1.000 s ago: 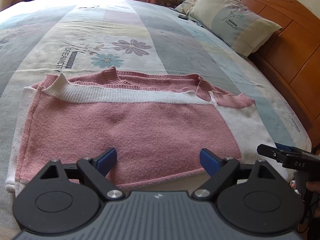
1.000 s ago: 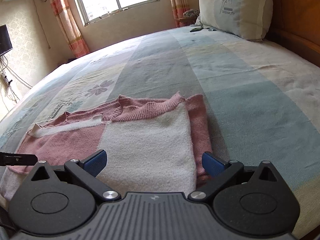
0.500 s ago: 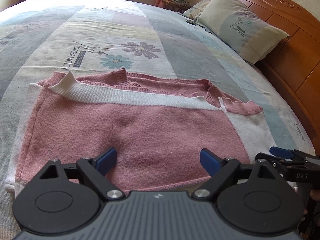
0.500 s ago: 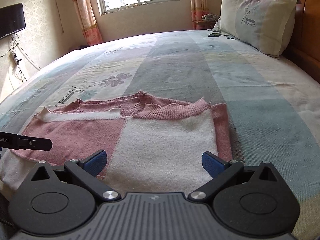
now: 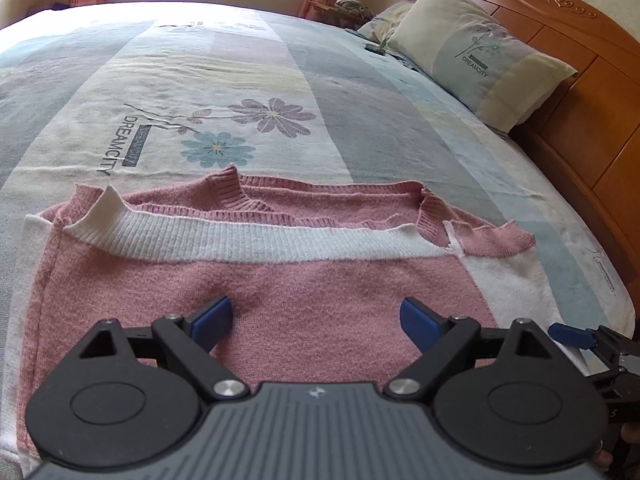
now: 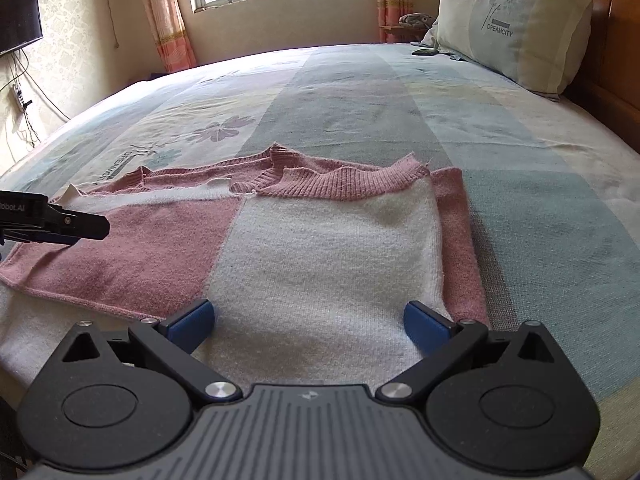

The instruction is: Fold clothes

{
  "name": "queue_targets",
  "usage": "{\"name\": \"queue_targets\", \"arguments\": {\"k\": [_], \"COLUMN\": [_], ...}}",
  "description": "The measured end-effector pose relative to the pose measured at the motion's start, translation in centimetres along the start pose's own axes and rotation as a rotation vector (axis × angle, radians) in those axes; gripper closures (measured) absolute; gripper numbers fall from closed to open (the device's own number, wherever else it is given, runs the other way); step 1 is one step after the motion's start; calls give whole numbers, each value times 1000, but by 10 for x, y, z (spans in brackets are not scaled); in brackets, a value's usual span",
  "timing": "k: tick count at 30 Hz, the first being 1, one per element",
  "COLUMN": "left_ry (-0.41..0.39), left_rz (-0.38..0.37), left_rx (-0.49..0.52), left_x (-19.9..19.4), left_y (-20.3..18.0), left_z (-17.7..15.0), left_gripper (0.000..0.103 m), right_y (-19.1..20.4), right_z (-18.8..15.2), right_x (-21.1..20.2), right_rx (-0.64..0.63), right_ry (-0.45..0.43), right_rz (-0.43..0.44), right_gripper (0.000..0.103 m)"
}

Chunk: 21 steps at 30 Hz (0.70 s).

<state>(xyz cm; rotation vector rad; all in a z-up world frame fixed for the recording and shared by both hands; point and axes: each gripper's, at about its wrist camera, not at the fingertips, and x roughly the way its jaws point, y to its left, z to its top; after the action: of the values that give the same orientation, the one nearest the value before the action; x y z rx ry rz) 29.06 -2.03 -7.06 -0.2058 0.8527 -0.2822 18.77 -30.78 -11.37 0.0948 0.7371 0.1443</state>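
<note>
A pink and white knitted sweater (image 5: 256, 292) lies partly folded on the bed, its white ribbed band running across the top. In the right wrist view the sweater (image 6: 320, 248) shows a white panel on the right and a pink one on the left. My left gripper (image 5: 316, 316) hovers over the pink part near the front edge, jaws wide apart and empty. My right gripper (image 6: 308, 320) stands open over the white panel, with nothing between its fingers. Each gripper shows at the edge of the other's view.
The bed (image 5: 360, 128) carries a flowered patchwork cover. A pillow (image 5: 480, 56) leans against the wooden headboard (image 5: 592, 92) at the right. A phone (image 6: 425, 52) lies by the pillow. Window, curtains and a wall TV (image 6: 20, 20) stand beyond the bed.
Both grippers have slid forward over the sweater, whose near hem now sits under the left gripper's body. The right wrist view has levelled from a tilt. Jaws remain wide.
</note>
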Motion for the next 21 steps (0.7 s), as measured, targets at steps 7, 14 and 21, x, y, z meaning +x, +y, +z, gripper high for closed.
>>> {"name": "queue_targets", "arguments": {"k": [7, 14, 21], "left_ry": [22, -7, -32], "left_rz": [15, 52, 68], "left_rx": [22, -39, -33], "left_x": [-9, -30, -51], "left_y": [-1, 10, 6], "left_z": [-16, -14, -19], "left_gripper": [11, 11, 11], "right_y": [-6, -23, 15], "right_z": [12, 8, 12], "right_x": [-17, -22, -42], "right_rx": [21, 105, 35], "right_ry": [-56, -49, -83], "right_rz": [3, -71, 3], "right_gripper": [0, 0, 0]}}
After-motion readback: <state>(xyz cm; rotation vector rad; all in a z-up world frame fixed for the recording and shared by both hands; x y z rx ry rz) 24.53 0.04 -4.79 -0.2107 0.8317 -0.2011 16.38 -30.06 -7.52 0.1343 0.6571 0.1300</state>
